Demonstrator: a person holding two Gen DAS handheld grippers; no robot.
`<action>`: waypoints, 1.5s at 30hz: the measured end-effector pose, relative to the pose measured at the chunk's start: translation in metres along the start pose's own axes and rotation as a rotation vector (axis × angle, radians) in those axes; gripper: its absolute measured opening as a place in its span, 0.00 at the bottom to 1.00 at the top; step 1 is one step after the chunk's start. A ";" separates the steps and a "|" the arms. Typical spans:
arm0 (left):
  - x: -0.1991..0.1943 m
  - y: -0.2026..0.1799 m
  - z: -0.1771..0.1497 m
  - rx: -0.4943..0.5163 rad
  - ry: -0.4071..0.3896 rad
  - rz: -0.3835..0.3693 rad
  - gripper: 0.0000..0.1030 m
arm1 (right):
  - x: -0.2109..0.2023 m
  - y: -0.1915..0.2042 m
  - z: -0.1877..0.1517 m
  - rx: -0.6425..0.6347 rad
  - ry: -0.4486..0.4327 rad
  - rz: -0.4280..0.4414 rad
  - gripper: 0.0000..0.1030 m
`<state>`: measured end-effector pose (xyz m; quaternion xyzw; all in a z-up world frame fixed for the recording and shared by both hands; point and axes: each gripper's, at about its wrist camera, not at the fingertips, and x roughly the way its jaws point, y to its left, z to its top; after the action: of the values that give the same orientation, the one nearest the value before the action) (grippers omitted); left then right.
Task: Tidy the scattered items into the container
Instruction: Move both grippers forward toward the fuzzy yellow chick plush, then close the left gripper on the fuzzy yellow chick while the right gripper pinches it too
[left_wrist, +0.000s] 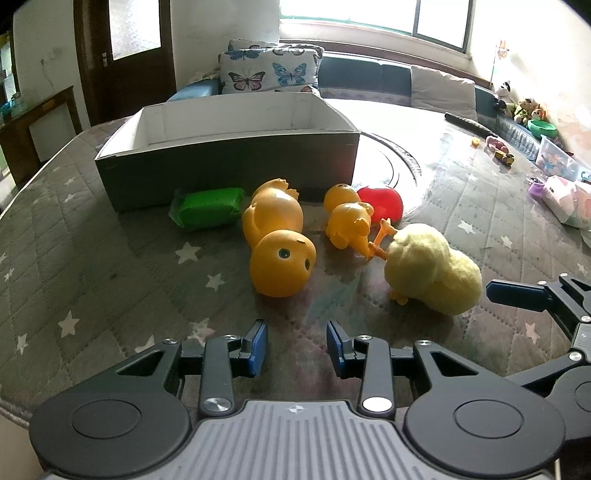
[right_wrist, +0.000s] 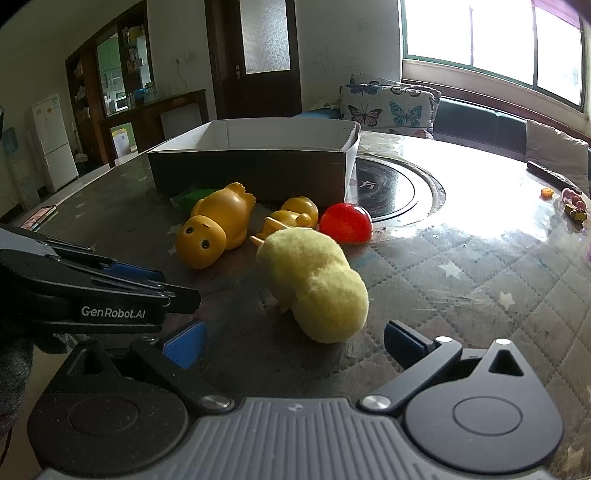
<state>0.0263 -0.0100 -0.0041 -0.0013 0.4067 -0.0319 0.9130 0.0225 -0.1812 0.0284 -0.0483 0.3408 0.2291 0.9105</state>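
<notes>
Glossy plastic duck (left_wrist: 275, 236), fuzzy chick (left_wrist: 432, 269)

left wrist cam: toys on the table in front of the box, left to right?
green block → big orange duck → small orange duck → fluffy yellow chick. Red toy skipped: it overlaps the small duck.

You get daylight from the window (right_wrist: 491, 40), which is blown out to white in both views. In the right wrist view it throws hard glare across the worktop (right_wrist: 480, 206) below the window, washing out the quilted pattern there. The box (left_wrist: 229, 166) shows you a dark, shaded near wall. The room left of the window sits dim. Fisheye bending curves straight lines near the edges, and the corners go black. Focus is fairly sharp, slightly soft.
</notes>
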 end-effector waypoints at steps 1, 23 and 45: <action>0.000 0.000 0.001 -0.001 0.000 -0.001 0.37 | 0.000 0.000 0.001 0.000 0.000 0.000 1.00; 0.006 0.005 0.015 -0.005 0.012 -0.047 0.37 | 0.015 -0.009 0.013 -0.003 0.006 0.019 0.93; -0.010 -0.001 0.037 0.011 -0.013 -0.287 0.37 | 0.014 -0.019 0.025 -0.030 0.009 0.060 0.59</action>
<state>0.0469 -0.0113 0.0286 -0.0545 0.3963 -0.1645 0.9016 0.0552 -0.1862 0.0366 -0.0529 0.3429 0.2613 0.9007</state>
